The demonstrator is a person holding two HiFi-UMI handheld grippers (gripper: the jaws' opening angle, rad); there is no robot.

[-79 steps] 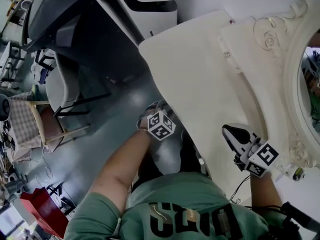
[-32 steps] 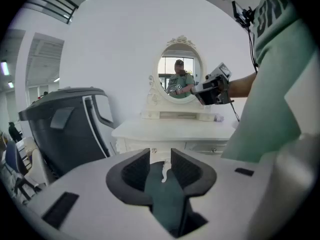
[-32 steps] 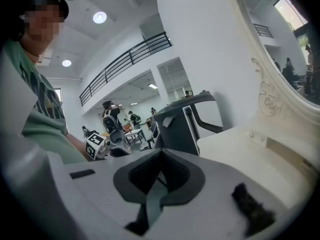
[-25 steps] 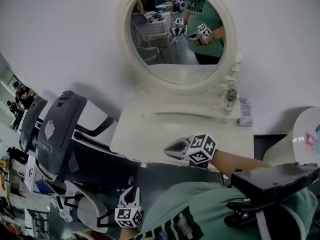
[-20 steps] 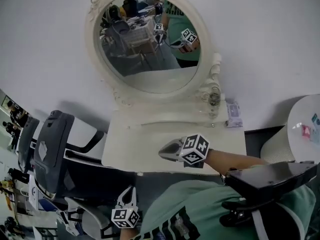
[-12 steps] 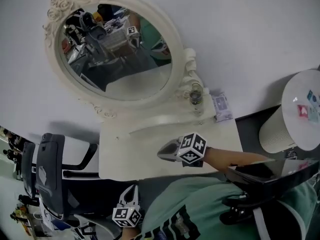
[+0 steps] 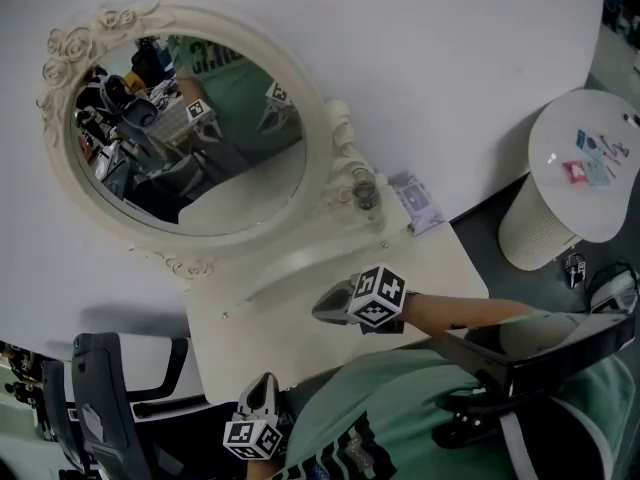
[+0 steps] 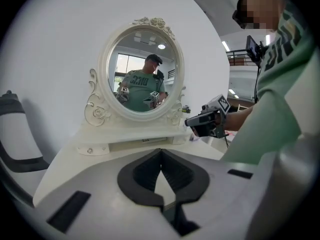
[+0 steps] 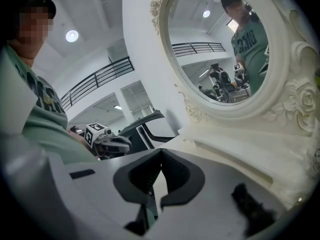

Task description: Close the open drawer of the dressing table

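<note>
Hovering over the cream bench (image 7: 440,268), the right gripper (image 7: 322,311) has its fingers pinched together on nothing, and the left gripper (image 7: 266,386), low at the near edge, is pinched tight and empty too. The bench stands against the white wall under the oval mirror (image 7: 180,138), straight ahead of the person. Its drawer would sit below that near edge, but no view shows it, so I can't tell whether it's out. My read: its long axis runs along the front edge, lower left to upper right in the head view, and it slides toward the wall. Best play: closed fingertips square on the front's middle, then one even push straight in, stopping at flush.
</note>
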